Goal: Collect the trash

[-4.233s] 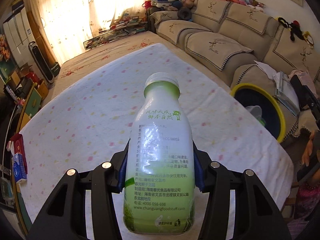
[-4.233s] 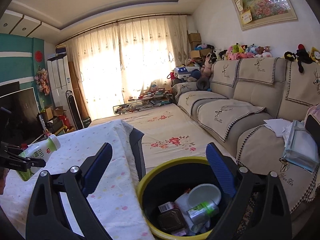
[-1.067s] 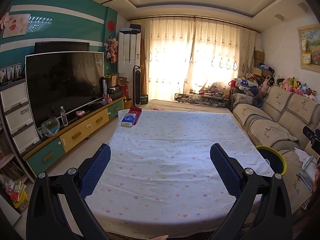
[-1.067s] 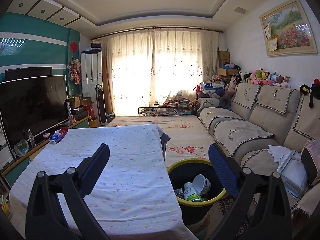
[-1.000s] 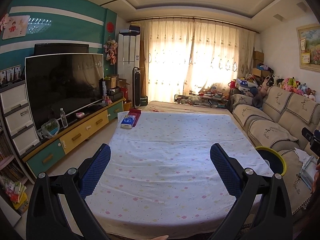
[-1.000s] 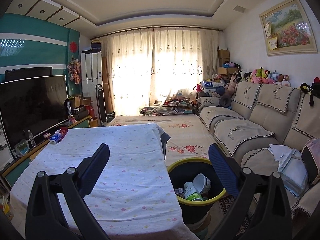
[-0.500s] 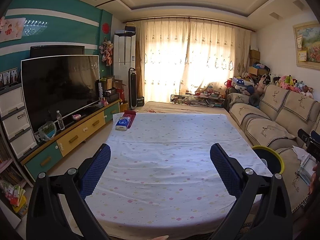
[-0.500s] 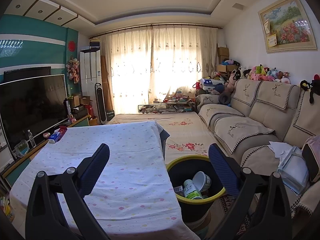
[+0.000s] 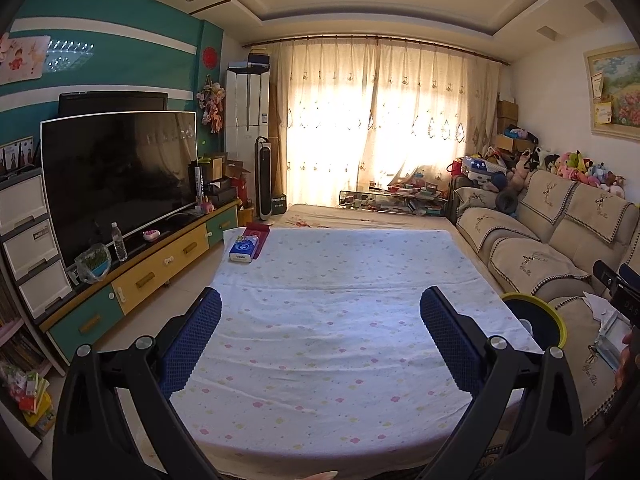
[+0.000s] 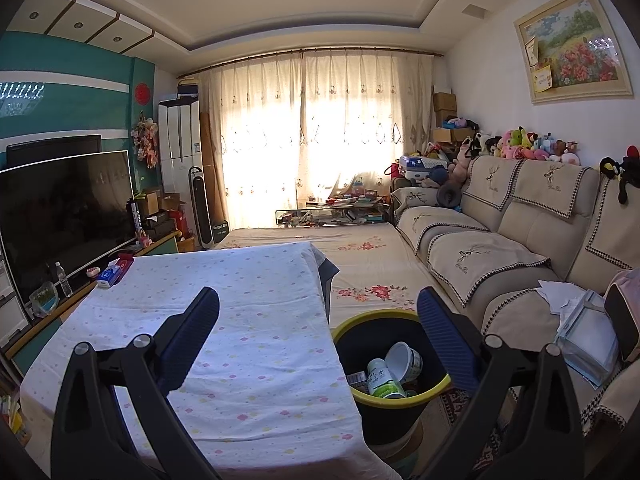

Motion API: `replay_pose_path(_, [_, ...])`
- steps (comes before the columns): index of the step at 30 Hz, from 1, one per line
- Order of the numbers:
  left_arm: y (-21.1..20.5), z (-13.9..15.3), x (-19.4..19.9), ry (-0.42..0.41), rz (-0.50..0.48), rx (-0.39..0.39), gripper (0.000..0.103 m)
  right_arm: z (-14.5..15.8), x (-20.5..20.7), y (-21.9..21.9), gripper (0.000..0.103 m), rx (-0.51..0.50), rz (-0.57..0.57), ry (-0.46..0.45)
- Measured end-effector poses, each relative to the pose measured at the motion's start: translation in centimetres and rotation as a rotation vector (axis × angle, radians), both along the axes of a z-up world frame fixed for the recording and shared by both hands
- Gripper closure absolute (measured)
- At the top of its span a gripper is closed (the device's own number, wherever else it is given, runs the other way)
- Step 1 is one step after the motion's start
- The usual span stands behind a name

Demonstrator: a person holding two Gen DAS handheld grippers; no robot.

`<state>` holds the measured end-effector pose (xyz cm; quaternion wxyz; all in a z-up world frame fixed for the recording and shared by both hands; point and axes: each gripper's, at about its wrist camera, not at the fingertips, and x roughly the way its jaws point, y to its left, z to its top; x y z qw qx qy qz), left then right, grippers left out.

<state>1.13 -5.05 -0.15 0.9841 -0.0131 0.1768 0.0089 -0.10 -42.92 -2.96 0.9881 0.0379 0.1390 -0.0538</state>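
Observation:
A black trash bin with a yellow rim (image 10: 362, 318) stands on the floor at the table's right side; the same bin (image 9: 554, 320) peeks past the table edge in the left wrist view. Inside it lie the white and green bottle (image 10: 382, 380), a white cup (image 10: 406, 358) and other scraps. My left gripper (image 9: 320, 336) is open and empty, held back over the near end of the table (image 9: 320, 280). My right gripper (image 10: 318, 334) is open and empty too, raised over the table's right edge near the bin.
A blue tissue pack (image 9: 243, 249) and a red item (image 9: 256, 230) lie at the table's far left corner. A TV (image 9: 116, 176) on a low cabinet (image 9: 160, 268) lines the left wall. A beige sofa (image 10: 500, 248) runs along the right, with papers (image 10: 580, 320) on it.
The left gripper held the bottle 4.2 s ago; the bottle now lies in the bin and that gripper is open. Both grippers have since pulled back, widening the view; over the last second little moved.

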Motion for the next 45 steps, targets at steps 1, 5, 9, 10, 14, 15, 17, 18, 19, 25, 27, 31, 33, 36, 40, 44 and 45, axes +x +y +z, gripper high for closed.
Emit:
replay_pose_path(1, [0.0,0.0,0.1,0.001,-0.001,0.0,0.005,0.0,0.0,0.0,0.009,0.0,0.0,0.0])
replay_pose_path(5, [-0.1,0.0,0.1,0.001,-0.002,-0.003,0.005,0.0,0.0,0.0,0.009,0.0,0.0,0.0])
replay_pose_path(9, [-0.1,0.0,0.1,0.002,-0.003,-0.003,0.005,0.0,0.0,0.0,0.009,0.001,0.0,0.0])
replay_pose_path(10, [-0.2,0.0,0.1,0.003,-0.004,-0.003,0.005,-0.1,0.1,0.0,0.009,0.002,0.0,0.0])
replay_pose_path(14, [-0.2,0.0,0.2,0.004,-0.005,-0.004,0.005,-0.3,0.1,0.0,0.009,0.006,0.002,0.004])
replay_pose_path(15, [-0.3,-0.1,0.3,0.005,-0.007,-0.003,0.005,-0.4,0.2,0.0,0.009,0.006,0.002,0.005])
replay_pose_path(17, [-0.3,-0.2,0.3,0.006,-0.007,-0.002,0.005,-0.5,0.3,0.1,0.009,0.006,0.002,0.006])
replay_pose_path(18, [-0.4,-0.2,0.3,0.007,-0.007,-0.002,0.005,-0.5,0.3,0.1,0.009,0.007,0.003,0.006])
replay_pose_path(19, [-0.4,-0.3,0.4,0.006,-0.008,-0.003,0.005,-0.6,0.3,0.1,0.009,0.007,0.004,0.007])
replay_pose_path(25, [-0.4,-0.3,0.4,0.007,-0.008,-0.004,0.005,-0.7,0.3,0.1,0.009,0.009,0.003,0.009])
replay_pose_path(27, [-0.5,-0.3,0.4,0.008,-0.008,-0.003,0.005,-0.9,0.4,0.1,0.009,0.011,0.004,0.013])
replay_pose_path(31, [-0.4,-0.2,0.4,0.007,-0.008,-0.003,0.005,-1.1,0.6,0.2,0.008,0.012,0.006,0.017])
replay_pose_path(33, [-0.5,-0.2,0.4,0.009,-0.01,-0.005,0.005,-1.1,0.6,0.3,0.009,0.012,0.005,0.017])
replay_pose_path(36, [-0.5,-0.5,0.3,0.008,-0.011,-0.004,0.005,-1.1,0.6,0.2,0.009,0.013,0.004,0.017])
replay_pose_path(40, [-0.4,-0.4,0.3,0.009,-0.011,-0.004,0.005,-1.1,0.7,0.3,0.008,0.014,0.003,0.019])
replay_pose_path(44, [-0.4,-0.5,0.4,0.012,-0.012,-0.004,0.005,-1.1,0.7,0.3,0.008,0.015,0.004,0.02])
replay_pose_path(45, [-0.5,-0.6,0.4,0.013,-0.012,-0.004,0.005,-1.1,0.8,0.3,0.008,0.015,0.003,0.02])
